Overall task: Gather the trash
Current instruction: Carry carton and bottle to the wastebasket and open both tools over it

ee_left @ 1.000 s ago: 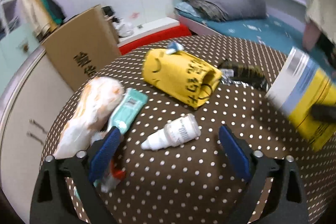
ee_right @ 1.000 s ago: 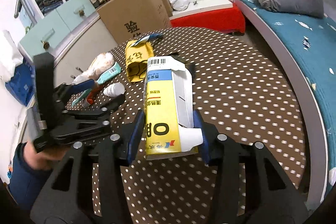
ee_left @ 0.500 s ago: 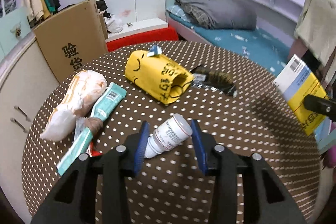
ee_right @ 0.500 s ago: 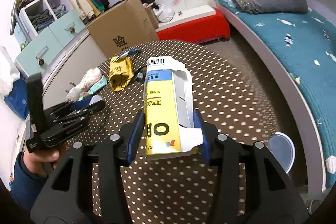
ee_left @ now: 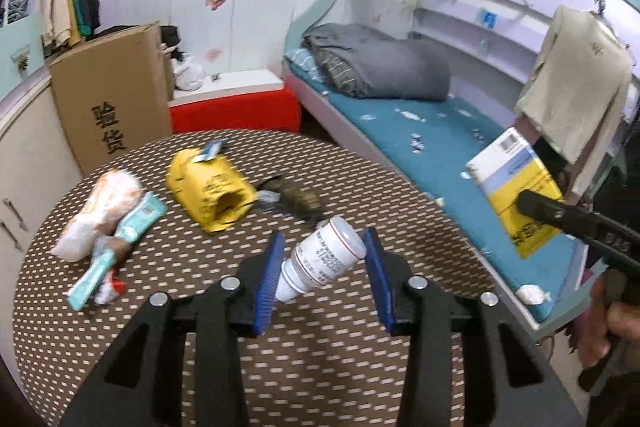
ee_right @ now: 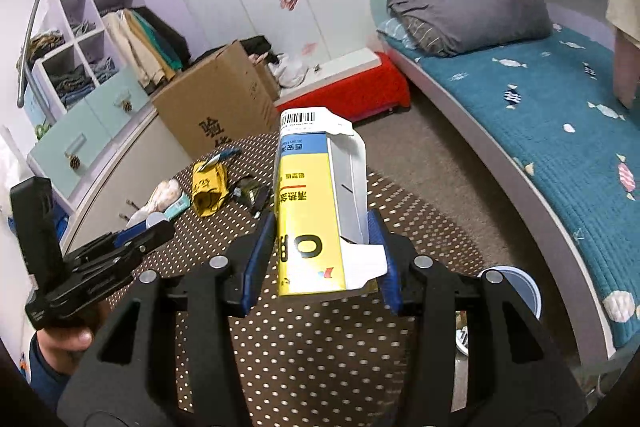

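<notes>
My left gripper (ee_left: 322,263) is shut on a small white bottle (ee_left: 324,259) and holds it tilted above the round dotted table (ee_left: 320,367). My right gripper (ee_right: 320,247) is shut on a yellow, blue and white carton (ee_right: 316,203), held above the table's right side; the carton also shows in the left wrist view (ee_left: 516,187). On the table lie a yellow crumpled bag (ee_left: 212,191), a dark wrapper (ee_left: 296,195), a teal tube (ee_left: 120,243) and a white-orange bag (ee_left: 100,211).
A bin with a blue rim (ee_right: 520,291) stands on the floor right of the table. A cardboard box (ee_left: 108,95) and a red step (ee_left: 236,107) lie behind the table. A bed (ee_left: 440,131) runs along the right.
My left gripper closed on the white bottle and lifted it off the table. My right gripper rose and drew back with the carton toward the table's right edge.
</notes>
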